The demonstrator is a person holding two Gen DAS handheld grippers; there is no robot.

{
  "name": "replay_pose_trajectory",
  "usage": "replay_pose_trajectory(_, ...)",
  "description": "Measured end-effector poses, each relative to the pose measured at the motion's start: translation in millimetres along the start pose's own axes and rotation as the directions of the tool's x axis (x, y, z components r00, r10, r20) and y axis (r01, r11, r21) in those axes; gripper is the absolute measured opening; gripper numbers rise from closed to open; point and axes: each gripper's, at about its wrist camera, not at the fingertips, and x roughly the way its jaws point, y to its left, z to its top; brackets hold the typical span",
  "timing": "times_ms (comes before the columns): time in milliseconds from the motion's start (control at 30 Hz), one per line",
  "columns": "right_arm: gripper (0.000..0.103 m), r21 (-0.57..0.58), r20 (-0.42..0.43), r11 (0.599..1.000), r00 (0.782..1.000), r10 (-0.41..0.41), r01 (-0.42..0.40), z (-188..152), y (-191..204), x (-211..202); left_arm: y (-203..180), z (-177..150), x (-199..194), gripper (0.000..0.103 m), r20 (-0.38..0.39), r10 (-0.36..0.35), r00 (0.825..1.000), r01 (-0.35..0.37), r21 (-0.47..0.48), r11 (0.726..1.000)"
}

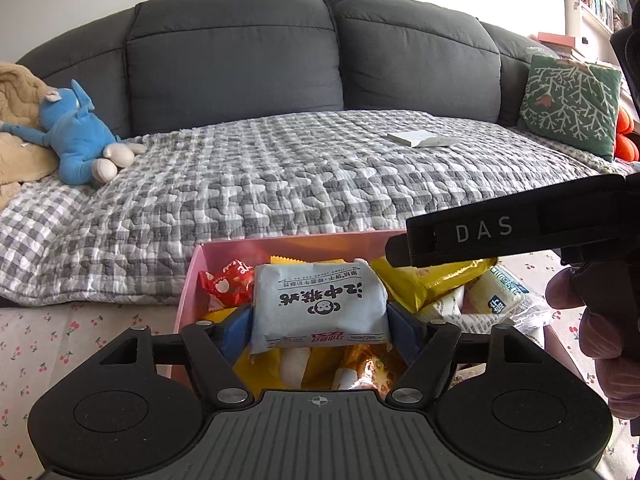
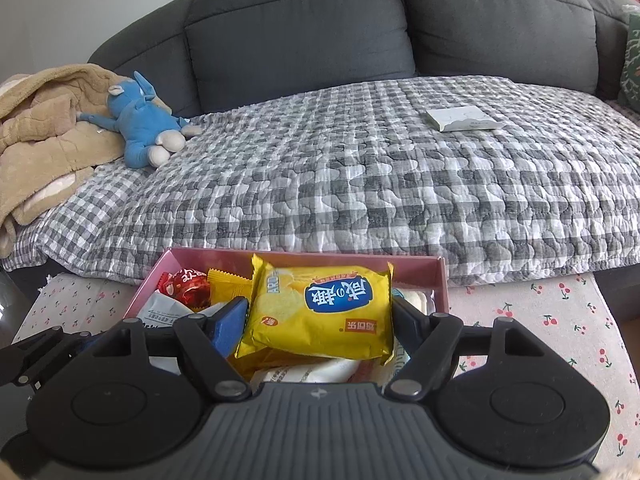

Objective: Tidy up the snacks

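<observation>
A pink box [image 1: 191, 280] of snacks stands on a cherry-print cloth in front of the sofa. My left gripper [image 1: 320, 320] hangs over the box, its blue pads [image 1: 239, 326] against both sides of a white biscuit packet [image 1: 320, 304] with black characters. My right gripper [image 2: 320, 316] is over the same pink box [image 2: 400, 267], pads touching a yellow cracker packet [image 2: 320, 312] with a blue label. Both packets sit level with the fingers, above the heap. The right gripper's black body [image 1: 500, 236] crosses the left wrist view just right of the white packet.
Inside the box lie a red wrapped sweet [image 2: 192, 286], other yellow packets [image 1: 432, 284] and white ones. Behind is a grey sofa with a checked quilt [image 2: 360, 184], a blue plush toy [image 2: 144, 128], a tan blanket [image 2: 44, 136], a white flat box [image 2: 460, 118] and a green cushion [image 1: 568, 104]. A gloved hand [image 1: 608, 328] holds the right gripper.
</observation>
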Motion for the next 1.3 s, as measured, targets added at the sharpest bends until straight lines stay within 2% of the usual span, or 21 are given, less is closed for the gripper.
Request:
replay_pose_trajectory(100, 0.081, 0.021, 0.010, 1.000, 1.000, -0.003, 0.002, 3, 1, 0, 1, -1, -1, 0.081, 0.001, -0.001, 1.000, 0.001, -0.017, 1.000)
replay_pose_trajectory(267, 0.086, 0.022, 0.029, 1.000, 1.000, 0.007, -0.007, 3, 0, -15, 0, -1, -11, 0.088, 0.012, -0.003, 1.000, 0.003, -0.016, 1.000)
replay_pose_trajectory(700, 0.091, 0.014, 0.040, 1.000, 0.999, -0.002, 0.001, -19, -5, -63, 4, -12, -65, 0.097, 0.000, -0.008, 1.000, 0.008, -0.046, 0.999)
replay_pose_trajectory(867, 0.093, -0.006, 0.042, 1.000, 0.999, -0.015, 0.015, -34, -5, -85, 4, -22, -87, 0.100, -0.030, 0.020, 0.999, -0.021, -0.029, 0.999)
replay_pose_trajectory(1167, 0.097, -0.049, 0.023, 0.998, 0.999, -0.044, 0.045, -73, 2, -116, -1, -48, -122, 0.101, -0.088, 0.079, 0.993, -0.078, 0.016, 0.997)
replay_pose_trajectory(1300, 0.099, -0.081, 0.016, 0.995, 0.998, -0.063, 0.064, -85, 10, -127, -3, -56, -134, 0.101, -0.130, 0.112, 0.985, -0.111, 0.016, 0.994)
